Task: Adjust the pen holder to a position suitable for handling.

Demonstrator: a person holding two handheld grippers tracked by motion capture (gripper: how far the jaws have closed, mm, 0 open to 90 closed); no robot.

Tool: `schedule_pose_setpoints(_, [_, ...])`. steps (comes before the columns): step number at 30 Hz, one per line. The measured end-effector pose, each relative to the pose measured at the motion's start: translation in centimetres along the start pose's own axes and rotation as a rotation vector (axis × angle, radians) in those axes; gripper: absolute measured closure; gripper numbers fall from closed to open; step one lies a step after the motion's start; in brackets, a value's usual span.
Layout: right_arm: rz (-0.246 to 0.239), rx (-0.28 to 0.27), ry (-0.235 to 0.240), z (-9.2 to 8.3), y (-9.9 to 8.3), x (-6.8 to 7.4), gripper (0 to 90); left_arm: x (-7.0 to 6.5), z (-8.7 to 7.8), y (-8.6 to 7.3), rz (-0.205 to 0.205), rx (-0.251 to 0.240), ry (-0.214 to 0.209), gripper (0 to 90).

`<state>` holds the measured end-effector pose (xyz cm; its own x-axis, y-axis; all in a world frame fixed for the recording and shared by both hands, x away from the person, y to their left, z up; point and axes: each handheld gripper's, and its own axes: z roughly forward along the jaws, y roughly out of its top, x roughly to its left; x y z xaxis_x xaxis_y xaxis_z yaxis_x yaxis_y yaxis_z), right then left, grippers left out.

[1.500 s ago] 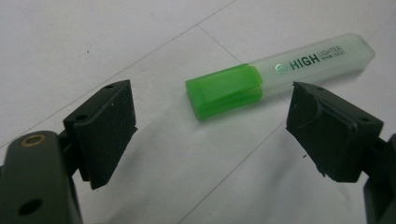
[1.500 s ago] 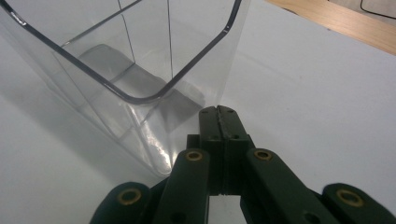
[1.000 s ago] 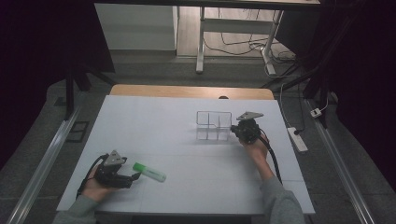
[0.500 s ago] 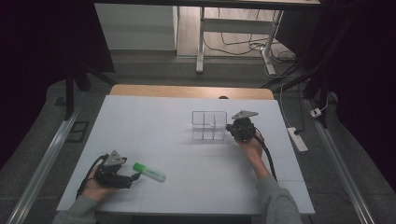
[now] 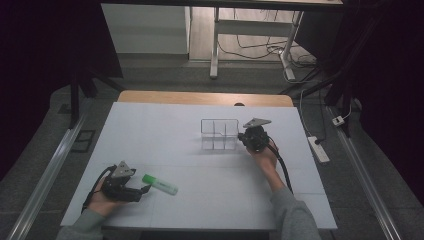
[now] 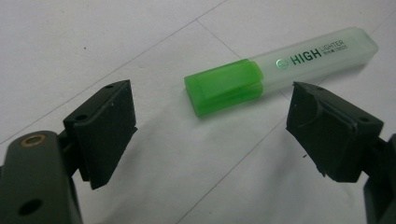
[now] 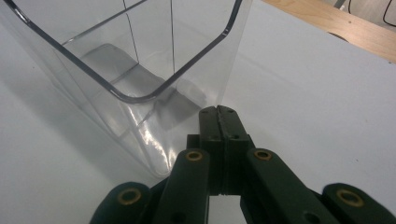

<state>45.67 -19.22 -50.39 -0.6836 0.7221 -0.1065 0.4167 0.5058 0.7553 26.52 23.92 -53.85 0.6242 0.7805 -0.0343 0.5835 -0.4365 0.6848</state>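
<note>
Nearest the person, at the table's [image 5: 165,127] front left corner: left hand [image 5: 100,199] resting low on the white surface, sleeve cut off by the frame's bottom edge, wrapped around the left gripper [image 5: 141,191], which lies nearly level and points toward the right. Jaws spread wide, gripping nothing. Just ahead of the tips, a green highlighter [image 5: 160,184] flat on the table, untouched; in the left gripper view, the left gripper [image 6: 210,126] flanking the highlighter [image 6: 280,70], green cap nearest and between the two jaw lines, frosted barrel running away up and to the right, its far end close to the frame's edge. Small print beside the "HIGH LIGHTER" lettering too fine to read. Cable looping behind the wrist.

Farther off, past the table's middle on the right: right forearm stretched forward from the bottom edge, right hand [image 5: 264,152] holding the right gripper [image 5: 244,137] pointed left, grey plate on top. Jaws pressed fully together, clamping nothing. In the right gripper view, the right gripper [image 7: 219,111] with its tips at the lower corner of a clear box [image 7: 140,70], partitions visible inside. Contact with the wall hard to judge through reflections. Box's [image 5: 219,134] left part cropped in that view. From above, fingertips hidden under the gripper body.
</note>
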Motion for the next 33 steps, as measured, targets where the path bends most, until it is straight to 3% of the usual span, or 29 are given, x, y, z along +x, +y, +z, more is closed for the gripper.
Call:
schedule_pose_setpoints(23, [-0.041, 0.001, 0.052, 0.7, 1.0, 1.9, 89.6, 0.1, 0.0, -0.1, 0.001, 0.001, 0.000, 15.7])
schedule_pose_setpoints(33, [-0.022, -0.030, 0.060, -1.0, 0.6, 1.3, 89.6, 0.2, -0.1, -0.1, -0.007, -0.010, 0.005, 15.7])
